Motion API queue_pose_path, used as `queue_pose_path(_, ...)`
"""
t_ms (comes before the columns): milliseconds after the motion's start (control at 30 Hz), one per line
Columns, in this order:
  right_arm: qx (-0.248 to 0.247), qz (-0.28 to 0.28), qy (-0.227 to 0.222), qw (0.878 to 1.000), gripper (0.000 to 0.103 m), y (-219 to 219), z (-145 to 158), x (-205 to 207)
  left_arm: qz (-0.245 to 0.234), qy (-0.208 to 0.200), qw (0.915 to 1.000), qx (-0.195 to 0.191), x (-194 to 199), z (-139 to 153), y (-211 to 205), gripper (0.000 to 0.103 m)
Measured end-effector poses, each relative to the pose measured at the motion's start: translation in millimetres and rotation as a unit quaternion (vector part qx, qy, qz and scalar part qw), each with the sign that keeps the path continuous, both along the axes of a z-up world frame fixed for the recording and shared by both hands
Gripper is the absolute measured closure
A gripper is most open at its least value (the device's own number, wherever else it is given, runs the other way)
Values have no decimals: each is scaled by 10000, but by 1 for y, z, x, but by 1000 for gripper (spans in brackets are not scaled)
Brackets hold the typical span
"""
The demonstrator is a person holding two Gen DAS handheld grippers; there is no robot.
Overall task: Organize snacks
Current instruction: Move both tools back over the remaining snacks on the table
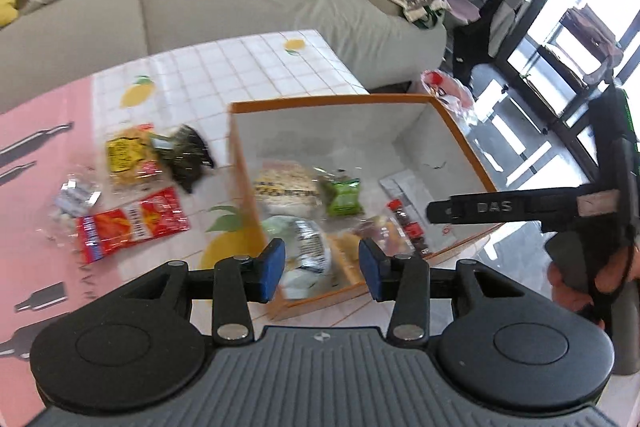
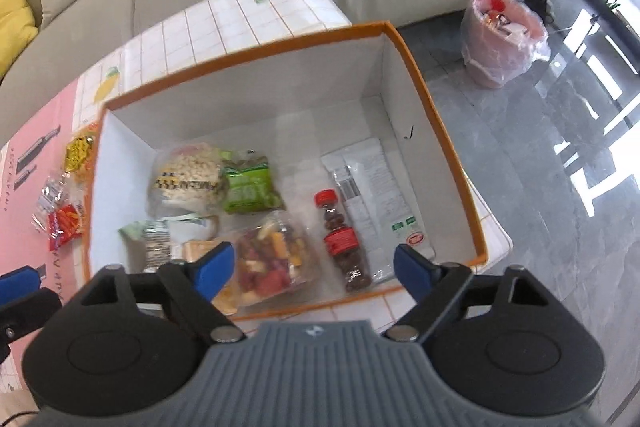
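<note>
Orange-rimmed box (image 2: 436,131) half filled; your right gripper (image 2: 312,267) and left gripper (image 1: 322,267) hang above it, jaws released, empty; next, the red packet (image 1: 132,225) beside it.

The left hand-held gripper (image 1: 322,269) is built of matte black plastic, with two blue rectangular pads (image 1: 272,269) carried on black linkage bars. Each bar is pinned by round silver screws (image 1: 231,331), and two large black discs flank a grey ribbed body stamped with a small round emblem. The right hand-held gripper (image 2: 314,269) is made the same way: blue pads (image 2: 212,269), black arms, silver pins, a grey ribbed housing. In the left wrist view, white letters "DAS" are printed on a black finger, and a hand (image 1: 580,277) is seen on the handle.
</note>
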State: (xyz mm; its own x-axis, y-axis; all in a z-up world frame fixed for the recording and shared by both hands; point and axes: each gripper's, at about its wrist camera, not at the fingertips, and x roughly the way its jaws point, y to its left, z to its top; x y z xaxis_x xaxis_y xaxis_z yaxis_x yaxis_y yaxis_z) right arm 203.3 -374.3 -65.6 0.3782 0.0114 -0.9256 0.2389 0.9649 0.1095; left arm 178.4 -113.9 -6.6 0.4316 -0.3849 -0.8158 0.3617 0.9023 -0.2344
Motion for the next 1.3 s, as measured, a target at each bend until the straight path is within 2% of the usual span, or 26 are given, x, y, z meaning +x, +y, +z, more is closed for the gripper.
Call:
queue_pose_path(67,-56,42,-328,9994,15,15,11,-11,128,-110,9998,55,-7,5,14,53)
queue_pose_path(133,-125,89,-601,9981,8,29,19,-21,262,-212,9994,104,-13,8,28,53)
queue_pose_path(267,-144,196,-1092,9937,3,64,29,-42,500,-348,9981,124,-26,9,55,52)
queue_pose_path(600,-508,659,-1832,9795,3,152,25,-77,1003,-497,9937,108,-49,-6,119,51)
queue_pose_path(800,-475,1170,-2016,9713,3,191,3,-89,1142,-607,9916,71,-56,-20,145,47)
queue_pose_path(1000,-296,1527,-2044,9664,4,212,-10,-80,1245,-448,9912,105,-40,-39,162,47)
queue_pose_path(1067,-268,1613,-2134,9632,7,217,-11,-73,1221,-464,9913,183,-33,-44,166,47)
queue_pose_path(1133,-260,1742,-2170,9601,15,222,-12,-63,1225,-483,9910,236,-24,-47,170,47)
queue_pose_path(1200,-302,1863,-2214,9568,19,229,-13,-52,1254,-510,9904,264,-15,-48,175,47)
queue_pose_path(1300,-400,2050,-2311,9502,21,240,-16,-36,1276,-579,9895,346,0,-50,183,41)
